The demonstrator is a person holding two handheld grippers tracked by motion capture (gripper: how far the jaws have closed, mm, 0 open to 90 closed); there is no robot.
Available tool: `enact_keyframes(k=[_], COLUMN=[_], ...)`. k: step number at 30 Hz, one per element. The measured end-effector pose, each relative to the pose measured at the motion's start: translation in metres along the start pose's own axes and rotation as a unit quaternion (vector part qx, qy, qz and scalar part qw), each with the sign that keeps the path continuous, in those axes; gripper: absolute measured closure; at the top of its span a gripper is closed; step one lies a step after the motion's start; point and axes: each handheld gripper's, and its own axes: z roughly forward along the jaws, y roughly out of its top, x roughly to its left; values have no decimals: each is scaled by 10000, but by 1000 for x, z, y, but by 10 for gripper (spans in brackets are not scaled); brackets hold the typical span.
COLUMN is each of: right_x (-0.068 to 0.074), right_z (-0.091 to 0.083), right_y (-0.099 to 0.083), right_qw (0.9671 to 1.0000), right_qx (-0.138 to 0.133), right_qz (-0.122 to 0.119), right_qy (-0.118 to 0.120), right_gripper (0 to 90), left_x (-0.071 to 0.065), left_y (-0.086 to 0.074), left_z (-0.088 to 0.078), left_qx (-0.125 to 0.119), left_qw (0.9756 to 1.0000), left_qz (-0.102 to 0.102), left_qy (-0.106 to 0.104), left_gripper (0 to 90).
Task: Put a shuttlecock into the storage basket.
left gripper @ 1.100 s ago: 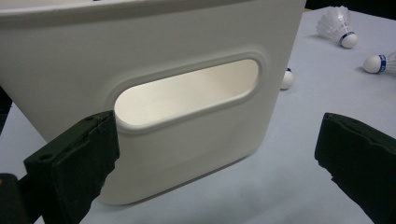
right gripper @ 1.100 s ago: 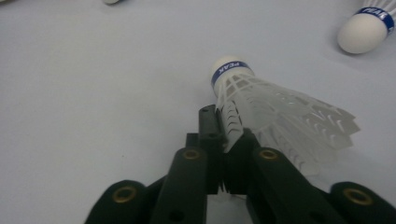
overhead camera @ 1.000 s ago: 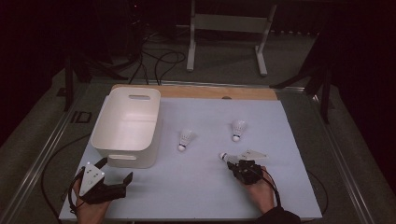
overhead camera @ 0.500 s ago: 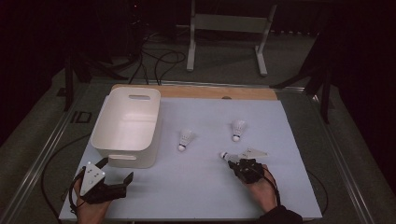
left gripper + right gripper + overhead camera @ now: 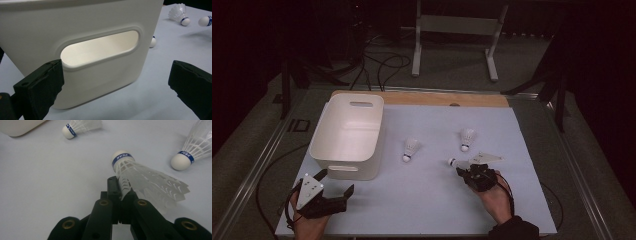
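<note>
Nearest, at about 7 o'clock on the bench (image 5: 422,200), the left hand-held gripper (image 5: 334,196) waits released, jaws wide apart, aimed at the near wall of the bin (image 5: 344,167) and its handle slot (image 5: 100,48). At about 5 o'clock the right hand-held gripper (image 5: 121,192) is clenched on a shuttlecock (image 5: 147,178), pinching the feather skirt near the cork, with the cork pointing away from the hand toward 11 o'clock. The shadow under it suggests it hangs just clear of the bench.

Farther out, two more shuttlecocks lie loose: one near mid-bench, just right of the bin (image 5: 411,149), the other at about 2 o'clock from the right hand-held gripper (image 5: 467,138).

I'd judge the pick-up done and the carry starting. Next comes a lift toward 10 o'clock, high enough to clear the bin's rim, then letting go over its empty inside.
</note>
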Motion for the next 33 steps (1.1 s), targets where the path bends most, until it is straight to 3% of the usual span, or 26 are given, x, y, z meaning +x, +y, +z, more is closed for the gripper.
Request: enact_keyframes(k=[33], right_x=[-4], right_z=[-16], right_y=[29], right_qw=[9998], right_qx=[-194], right_qz=[-46], right_qy=[81], right_gripper=[897], left_x=[1], left_y=[-1], left_z=[2], left_qx=[76], left_qw=[9999], left_qz=[-85], left_qy=[-68], left_gripper=[0])
